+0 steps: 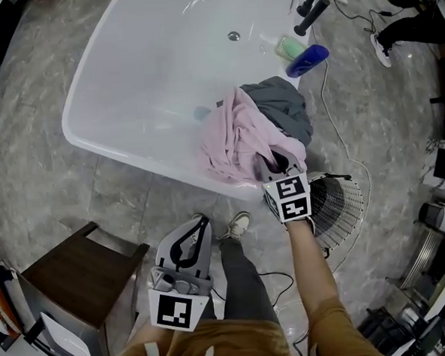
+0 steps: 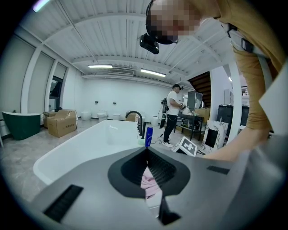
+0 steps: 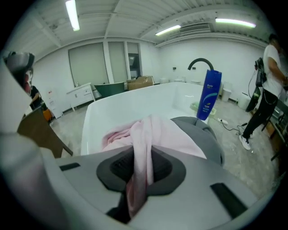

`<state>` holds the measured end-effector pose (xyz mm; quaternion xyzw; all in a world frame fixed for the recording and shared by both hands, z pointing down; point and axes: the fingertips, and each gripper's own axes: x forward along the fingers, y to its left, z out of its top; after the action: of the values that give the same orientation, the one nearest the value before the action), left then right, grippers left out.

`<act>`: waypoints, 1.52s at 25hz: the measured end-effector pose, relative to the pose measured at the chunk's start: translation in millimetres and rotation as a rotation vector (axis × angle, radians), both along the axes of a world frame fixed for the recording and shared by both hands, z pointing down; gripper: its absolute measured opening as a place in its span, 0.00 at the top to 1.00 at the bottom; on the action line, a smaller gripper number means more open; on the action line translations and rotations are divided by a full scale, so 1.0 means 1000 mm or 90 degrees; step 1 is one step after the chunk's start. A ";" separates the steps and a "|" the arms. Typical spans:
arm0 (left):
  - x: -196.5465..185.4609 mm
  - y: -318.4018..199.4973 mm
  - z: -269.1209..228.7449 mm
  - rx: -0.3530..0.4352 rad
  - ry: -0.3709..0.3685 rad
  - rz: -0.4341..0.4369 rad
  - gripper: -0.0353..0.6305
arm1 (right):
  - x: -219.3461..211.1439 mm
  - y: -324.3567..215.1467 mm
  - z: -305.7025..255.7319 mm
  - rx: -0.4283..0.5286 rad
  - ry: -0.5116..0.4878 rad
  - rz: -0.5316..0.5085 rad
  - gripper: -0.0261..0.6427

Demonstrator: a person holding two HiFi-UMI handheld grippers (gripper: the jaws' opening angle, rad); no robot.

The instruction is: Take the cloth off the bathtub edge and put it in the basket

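Grey marbled floor [image 1: 49, 169] runs round a white bathtub [image 1: 115, 135], whose near rim cuts diagonally across my head view. Towards the right end of that rim a pink cloth [image 1: 232, 143] lies bunched, partly spilling down the outer wall. A grey cloth [image 1: 282, 106] is heaped against its far side. My right gripper [image 1: 279, 162] sits at the pink cloth's lower edge, and its own view shows the jaws pinching a fold of the fabric between the pads. Just right of that hand, on the floor beside the tub wall, stands the black wire basket [image 1: 343, 204], near the cloth. My left gripper [image 1: 198, 231] hangs over the floor by my shoe [image 1: 238, 225], clear of the tub, jaws pressed together on nothing. A dark wooden stool [image 1: 78, 272] fills the near left corner. A blue bottle [image 1: 307, 59] and a black tap [image 1: 311, 6] crowd the rim's far right end.
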<state>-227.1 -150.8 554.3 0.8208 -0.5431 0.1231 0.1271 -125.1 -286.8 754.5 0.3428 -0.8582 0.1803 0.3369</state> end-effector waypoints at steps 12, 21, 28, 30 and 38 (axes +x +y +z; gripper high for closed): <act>-0.013 0.001 -0.055 0.042 -0.007 0.026 0.94 | 0.002 0.023 -0.141 0.076 -0.151 0.078 0.88; -0.002 0.000 -0.110 0.082 0.007 0.041 0.94 | 0.015 0.038 -0.265 0.158 -0.235 0.096 0.89; -0.015 0.004 -0.161 0.126 0.024 0.033 0.94 | 0.016 0.060 -0.373 0.249 -0.295 0.109 0.89; -0.020 0.003 -0.173 0.144 0.025 0.032 0.94 | 0.016 0.067 -0.403 0.275 -0.311 0.106 0.89; -0.025 0.015 -0.220 0.191 0.043 0.031 0.94 | 0.022 0.114 -0.527 0.386 -0.359 0.089 0.89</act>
<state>-251.9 -135.9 334.4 0.8473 -0.5306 0.0160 0.0184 -103.2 -173.1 227.9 0.4210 -0.9057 0.0284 -0.0406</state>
